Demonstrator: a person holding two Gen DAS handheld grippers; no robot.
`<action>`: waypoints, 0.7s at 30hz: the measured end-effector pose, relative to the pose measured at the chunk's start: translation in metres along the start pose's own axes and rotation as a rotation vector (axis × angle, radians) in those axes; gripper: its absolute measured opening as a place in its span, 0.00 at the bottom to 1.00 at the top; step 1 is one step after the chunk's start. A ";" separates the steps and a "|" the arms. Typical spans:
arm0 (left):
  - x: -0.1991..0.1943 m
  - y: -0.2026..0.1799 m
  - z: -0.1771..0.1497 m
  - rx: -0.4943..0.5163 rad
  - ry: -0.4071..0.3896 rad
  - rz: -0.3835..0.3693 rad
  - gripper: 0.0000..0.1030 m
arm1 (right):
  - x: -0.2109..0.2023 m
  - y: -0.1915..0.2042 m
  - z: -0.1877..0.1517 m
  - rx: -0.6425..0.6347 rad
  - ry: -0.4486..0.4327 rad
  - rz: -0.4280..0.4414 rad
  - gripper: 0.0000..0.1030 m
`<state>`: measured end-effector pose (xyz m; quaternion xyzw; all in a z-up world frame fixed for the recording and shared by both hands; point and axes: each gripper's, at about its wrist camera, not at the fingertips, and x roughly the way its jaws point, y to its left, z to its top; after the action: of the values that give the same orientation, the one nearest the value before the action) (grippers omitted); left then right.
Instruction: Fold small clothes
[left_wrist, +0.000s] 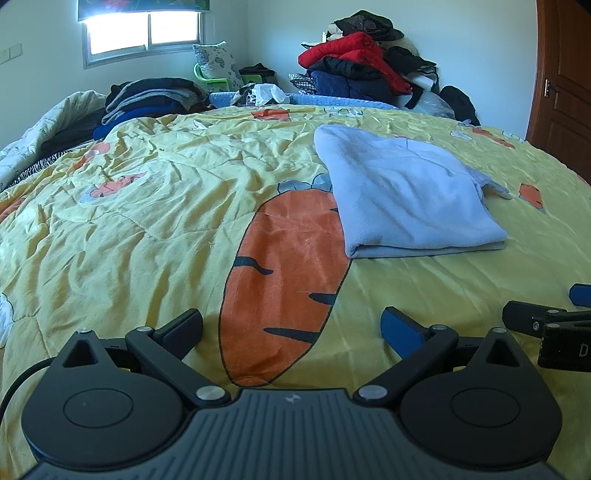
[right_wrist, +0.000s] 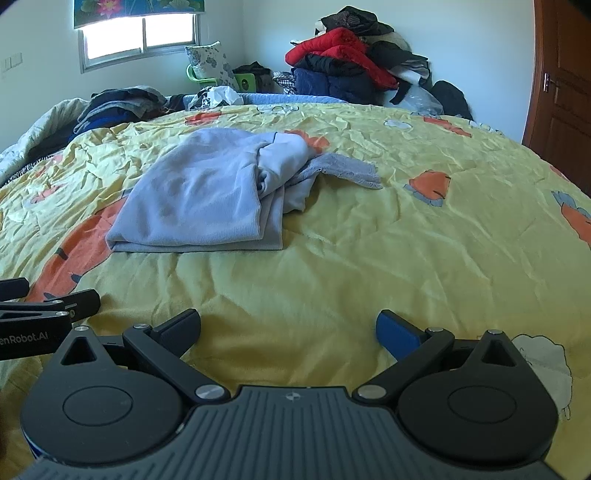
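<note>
A pale blue garment (left_wrist: 402, 195) (right_wrist: 199, 199) lies folded over on the yellow carrot-print quilt (left_wrist: 155, 221) (right_wrist: 388, 240), with a loose sleeve or hem trailing to its right side (right_wrist: 343, 170). My left gripper (left_wrist: 291, 328) hovers low over the quilt, short of the garment and to its left, open with nothing between its fingers. Just as open and empty, my right gripper (right_wrist: 288, 328) sits near the front of the quilt, to the right of the garment. Each gripper's fingers show at the edge of the other's view (left_wrist: 546, 325) (right_wrist: 48, 306).
Stacks of dark folded clothes (left_wrist: 147, 99) lie at the bed's far left. A tall heap of red and dark clothing (left_wrist: 365, 62) rises at the far side by the wall. A pillow (left_wrist: 218, 62) leans under the window. A brown door (left_wrist: 565, 81) stands on the right.
</note>
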<state>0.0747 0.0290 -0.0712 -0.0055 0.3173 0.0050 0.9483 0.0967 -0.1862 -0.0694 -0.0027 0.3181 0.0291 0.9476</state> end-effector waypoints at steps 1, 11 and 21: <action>0.000 0.001 0.000 -0.001 0.000 0.000 1.00 | 0.000 0.000 0.000 0.000 0.001 0.001 1.00; 0.000 0.001 0.000 -0.001 0.000 0.000 1.00 | 0.001 0.003 -0.001 -0.017 0.006 -0.012 1.00; 0.000 0.000 0.000 -0.001 0.000 -0.001 1.00 | 0.001 0.004 -0.001 -0.018 0.006 -0.012 1.00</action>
<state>0.0748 0.0295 -0.0709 -0.0063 0.3173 0.0050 0.9483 0.0968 -0.1824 -0.0712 -0.0131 0.3207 0.0260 0.9467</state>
